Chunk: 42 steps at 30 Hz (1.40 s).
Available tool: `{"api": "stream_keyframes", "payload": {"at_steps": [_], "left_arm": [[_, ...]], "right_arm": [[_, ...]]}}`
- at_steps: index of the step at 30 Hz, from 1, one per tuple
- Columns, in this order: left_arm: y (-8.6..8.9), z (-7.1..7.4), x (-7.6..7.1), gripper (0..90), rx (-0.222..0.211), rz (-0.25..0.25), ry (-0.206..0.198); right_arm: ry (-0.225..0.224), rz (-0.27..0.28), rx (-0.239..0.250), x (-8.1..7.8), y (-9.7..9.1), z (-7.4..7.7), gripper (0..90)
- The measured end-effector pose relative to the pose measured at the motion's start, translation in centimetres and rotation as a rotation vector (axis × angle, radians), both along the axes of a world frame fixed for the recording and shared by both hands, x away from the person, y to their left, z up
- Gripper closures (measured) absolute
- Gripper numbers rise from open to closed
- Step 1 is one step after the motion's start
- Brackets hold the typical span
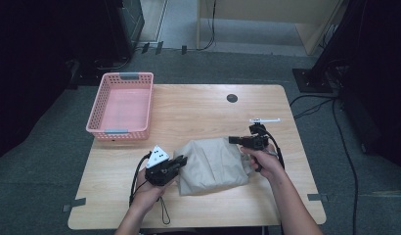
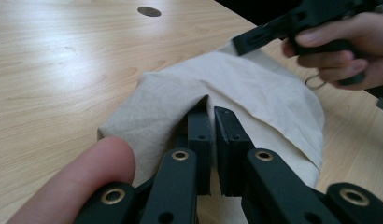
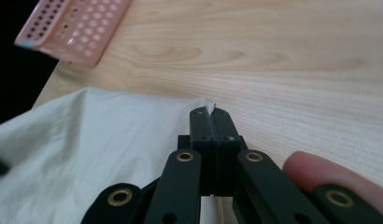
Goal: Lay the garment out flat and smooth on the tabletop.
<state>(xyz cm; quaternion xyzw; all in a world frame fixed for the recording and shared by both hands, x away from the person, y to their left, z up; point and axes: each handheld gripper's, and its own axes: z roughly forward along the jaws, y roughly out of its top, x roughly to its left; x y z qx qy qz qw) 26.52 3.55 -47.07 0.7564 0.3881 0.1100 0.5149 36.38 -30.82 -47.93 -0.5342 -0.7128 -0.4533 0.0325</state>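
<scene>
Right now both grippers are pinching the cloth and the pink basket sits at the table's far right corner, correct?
Not quite. The pink basket sits at the far left corner, as the high view shows. The left gripper and right gripper do pinch the cloth.

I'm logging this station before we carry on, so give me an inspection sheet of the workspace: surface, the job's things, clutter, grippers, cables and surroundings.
Surface: light wooden table, with a dark round insert near its far edge.
Job's things: beige cloth lying bunched on the near half of the table.
Clutter: pink basket at the far left corner, nothing seen in it.
Grippers: left gripper shut on the cloth's left edge; right gripper shut on a cloth corner.
Cables: a black cable trails from the left gripper; more cables on the floor to the right.
Surroundings: grey carpet, dark stands and furniture beyond the table.
</scene>
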Motion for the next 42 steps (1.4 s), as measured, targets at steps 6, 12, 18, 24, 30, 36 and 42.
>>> {"api": "stream_keyframes", "payload": {"at_steps": [6, 12, 18, 24, 30, 36, 42], "left_arm": [[0.5, 0.1, -1.1, 86.4, 0.01, -0.023, -0.004], [0.1, -1.1, -2.8, 86.4, 0.076, -0.075, 0.028], [-1.8, -4.1, -3.2, 86.5, 0.158, -0.101, 0.113], [-2.9, -5.0, -2.2, 86.8, 0.198, -0.074, 0.13], [-4.1, -4.6, 2.1, 87.2, 0.228, 0.044, 0.123], [-4.4, -1.6, 8.0, 88.3, 0.192, 0.178, 0.106], [-3.0, 2.8, 8.9, 89.2, 0.14, 0.197, 0.014]], "right_arm": [[-0.155, 0.053, -0.105, -4.8, -0.2, 3.1, 90.0], [-0.172, 0.107, -0.188, -9.6, -0.5, 2.1, 90.0], [-0.11, 0.147, -0.284, -11.6, 0.9, -2.2, 90.0], [-0.122, 0.136, -0.355, -10.6, 1.9, -3.2, 90.0], [-0.15, 0.055, -0.457, -7.4, 2.5, -3.1, 90.0], [-0.22, -0.12, -0.531, -1.0, 2.7, -1.1, 90.0], [-0.32, -0.205, -0.442, 0.5, 2.1, 3.8, 90.0]]}}
